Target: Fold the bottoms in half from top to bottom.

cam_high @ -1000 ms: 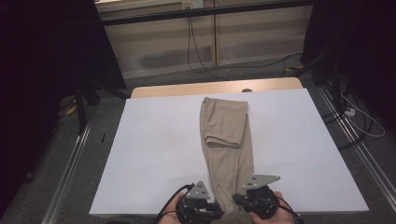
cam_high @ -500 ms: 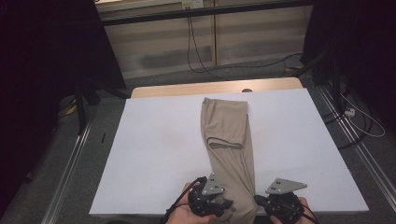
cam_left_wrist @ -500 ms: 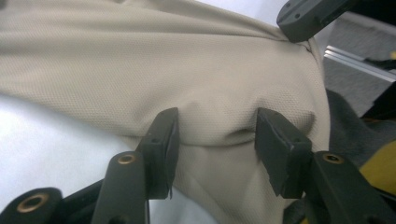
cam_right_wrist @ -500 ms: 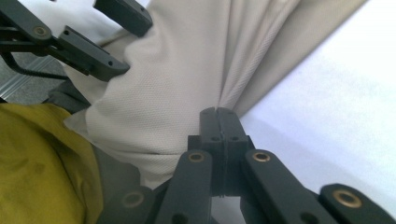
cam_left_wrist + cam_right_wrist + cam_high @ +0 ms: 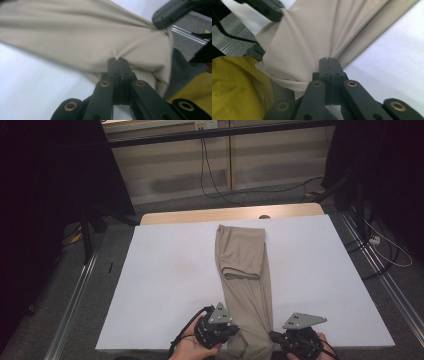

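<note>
Beige trousers (image 5: 245, 270), folded lengthwise, lie down the middle of the white table top (image 5: 165, 280); their near end hangs over the front edge. My left gripper (image 5: 239, 334) pinches the left side of that end. Its jaws have just been closing, and in the left gripper view the left gripper (image 5: 117, 60) is shut with puckered cloth (image 5: 82, 37) between the pads. My right gripper (image 5: 273, 336) grips the right side of the same end. The right gripper view shows it (image 5: 328, 60) shut on a fold of the fabric (image 5: 312, 35).
A wooden strip (image 5: 230, 214) runs along the table's far edge. Metal rails (image 5: 75, 290) flank the table, and cables (image 5: 215, 175) lie on the floor beyond. A yellow garment (image 5: 237, 85) on the person sits close under the near edge.
My right gripper has shifted to the right along the front edge, and the near end of the trousers is now spread between the two grippers. The left hand has barely moved.
</note>
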Motion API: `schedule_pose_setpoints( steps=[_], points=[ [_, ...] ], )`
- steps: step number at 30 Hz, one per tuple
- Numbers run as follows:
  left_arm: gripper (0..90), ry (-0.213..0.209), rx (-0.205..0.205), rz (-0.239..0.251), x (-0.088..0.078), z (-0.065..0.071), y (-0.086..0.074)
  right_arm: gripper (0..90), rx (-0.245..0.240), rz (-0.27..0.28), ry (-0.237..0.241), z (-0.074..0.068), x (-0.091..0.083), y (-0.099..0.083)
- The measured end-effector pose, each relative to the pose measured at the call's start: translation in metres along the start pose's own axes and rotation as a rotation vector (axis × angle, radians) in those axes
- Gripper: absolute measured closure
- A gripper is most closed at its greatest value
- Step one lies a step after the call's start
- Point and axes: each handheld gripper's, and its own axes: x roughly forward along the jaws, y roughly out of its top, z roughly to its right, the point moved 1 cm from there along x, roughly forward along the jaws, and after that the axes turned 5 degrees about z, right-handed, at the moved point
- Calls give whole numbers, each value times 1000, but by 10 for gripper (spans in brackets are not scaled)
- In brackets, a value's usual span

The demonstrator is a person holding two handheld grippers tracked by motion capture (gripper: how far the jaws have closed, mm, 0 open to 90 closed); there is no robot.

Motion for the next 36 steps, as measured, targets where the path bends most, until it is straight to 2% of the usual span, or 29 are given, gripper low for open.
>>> schedule_pose_setpoints(
  steps=[1,3,4,7,8,10,11,13,14,16,18,21,23,25,27,28,29,31,32,34,36],
  points=[
    [900,9,4,-4,-3,0,-2,900,2,5,5,0,-1,0],
    [900,2,-14,-6,-8,0,-7,900,6,1,12,0,-2,-1],
    [900,21,-15,-19,-10,0,-8,900,7,-4,26,-1,-1,-1],
    [900,-5,-35,-31,-15,-2,-10,900,-29,-32,-11,-6,-3,-2],
    [900,-9,-33,-29,-16,-3,-10,900,-32,-34,-10,-7,-4,-3],
    [900,2,-29,-26,-18,-3,-13,900,-17,-61,-3,-7,-4,-4],
    [900,-2,-41,-35,-19,-3,-14,900,-20,-71,-1,-8,-3,-5],
    [900,-20,-55,-26,-20,-4,-13,900,-11,-63,2,-6,-6,-7],
    [900,-17,-48,-23,-23,-3,-12,898,-10,-54,-2,-5,-7,-7],
    [890,-31,-53,6,-27,-3,-9,816,-6,-42,-7,-2,-8,-6],
    [819,-28,-65,50,-31,-6,-6,725,18,-8,0,2,-10,-3],
    [628,31,-69,102,-31,-19,3,660,-16,72,15,9,-8,11],
    [549,65,-62,134,-27,-32,10,585,-36,84,-7,18,0,25],
    [474,116,-43,143,-22,-46,16,575,-47,100,2,27,7,35],
    [384,158,-61,181,-17,-60,22,521,-63,129,-5,37,15,48],
    [363,183,-44,181,-13,-68,25,521,-71,133,1,43,19,54],
    [354,188,-30,174,-11,-73,27,506,-78,142,-2,50,24,62],
    [324,203,-28,167,-3,-86,31,492,-79,152,-21,61,32,71],
    [304,213,-41,163,3,-94,34,492,-83,149,-32,67,36,76],
    [291,219,-47,175,9,-103,38,480,-75,149,-41,79,47,86],
    [287,240,-31,169,15,-114,42,490,-78,142,-56,84,55,94]
  ],
)
